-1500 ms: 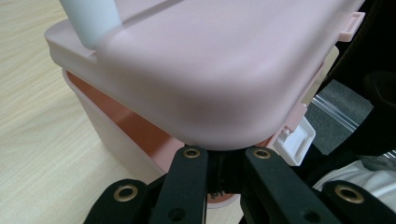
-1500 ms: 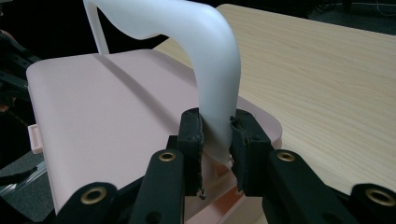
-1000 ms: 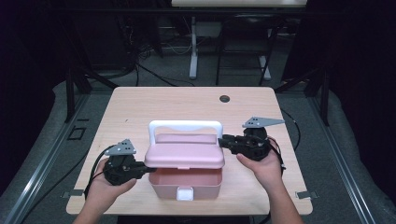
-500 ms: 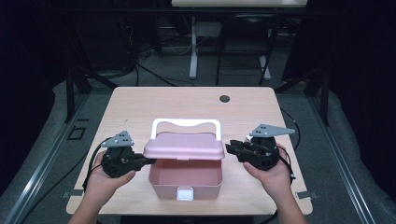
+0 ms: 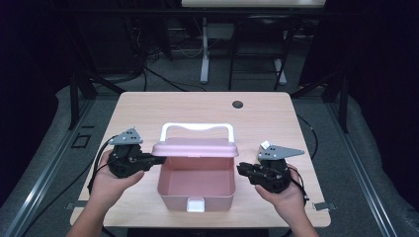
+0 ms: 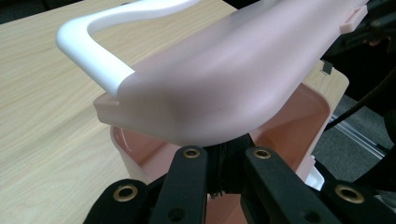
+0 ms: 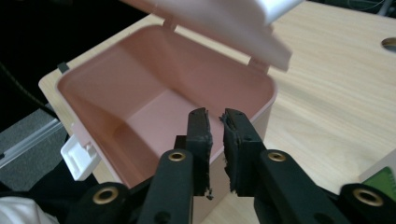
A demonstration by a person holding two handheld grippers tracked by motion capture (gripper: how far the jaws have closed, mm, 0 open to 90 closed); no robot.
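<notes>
One gripper does the lifting — the left gripper (image 5: 148, 160), clamped on the lid (image 5: 195, 147) above the pink box (image 5: 196, 190), should swing it back smoothly while the right gripper (image 5: 243, 170) — jaws just narrowing, empty — waits beside the box.

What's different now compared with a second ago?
The pink lid has swung up, lifted by the left gripper clamped on its edge. The right gripper let go, drew back and has just been closing on nothing. The box hasn't shifted on the table.

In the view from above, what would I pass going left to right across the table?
Left gripper clamped on the lid's edge → pink box with its lid raised → right gripper, holding nothing.
</notes>
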